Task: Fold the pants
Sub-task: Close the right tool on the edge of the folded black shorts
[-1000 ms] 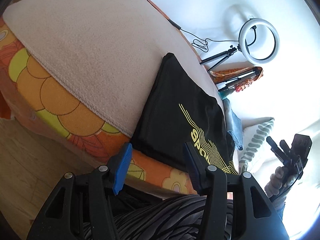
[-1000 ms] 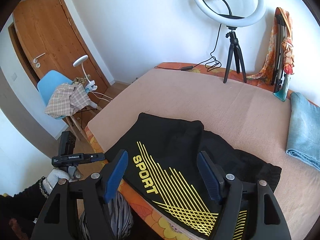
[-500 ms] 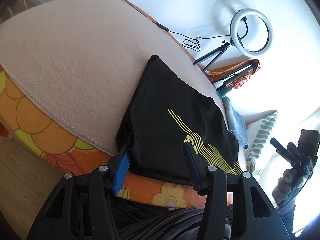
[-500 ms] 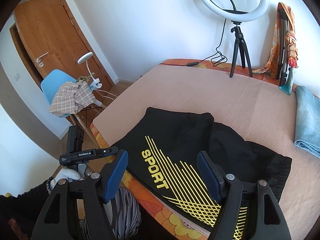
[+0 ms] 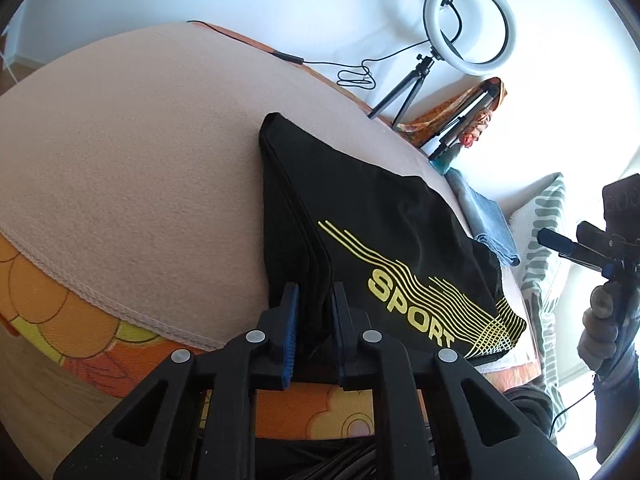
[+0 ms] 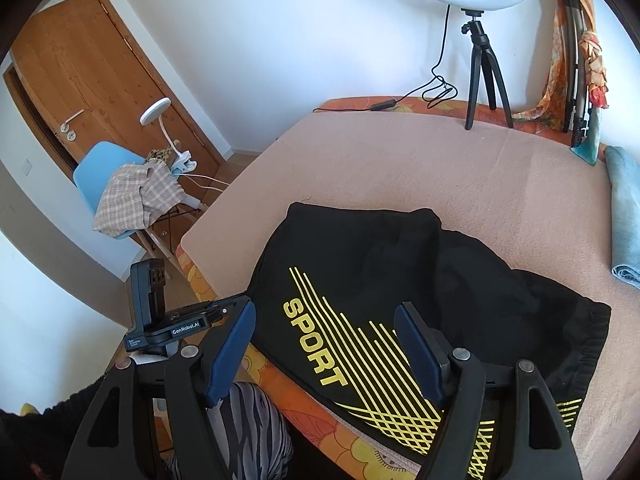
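Observation:
Black pants [image 5: 360, 208] with yellow "SPORT" lettering lie folded on the beige blanket [image 5: 140, 160] at the bed's near edge; they also show in the right wrist view [image 6: 360, 264]. My left gripper [image 5: 313, 320] is shut on the pants' near left edge, black cloth pinched between its blue pads. My right gripper [image 6: 326, 348] is open and empty, hovering over the lettering near the bed's edge. The left gripper also shows in the right wrist view [image 6: 192, 320], at the pants' left corner.
A ring light on a tripod [image 6: 480, 60] stands at the bed's far side, its cable [image 6: 400, 100] trailing left. Folded blue jeans [image 6: 624, 216] lie at the right. A blue chair with checked cloth [image 6: 132, 188] and a wooden door [image 6: 80, 72] stand left of the bed.
My left gripper moved forward onto the pants' near edge and closed on the cloth. My right gripper drifted slightly lower and closer over the pants, still open.

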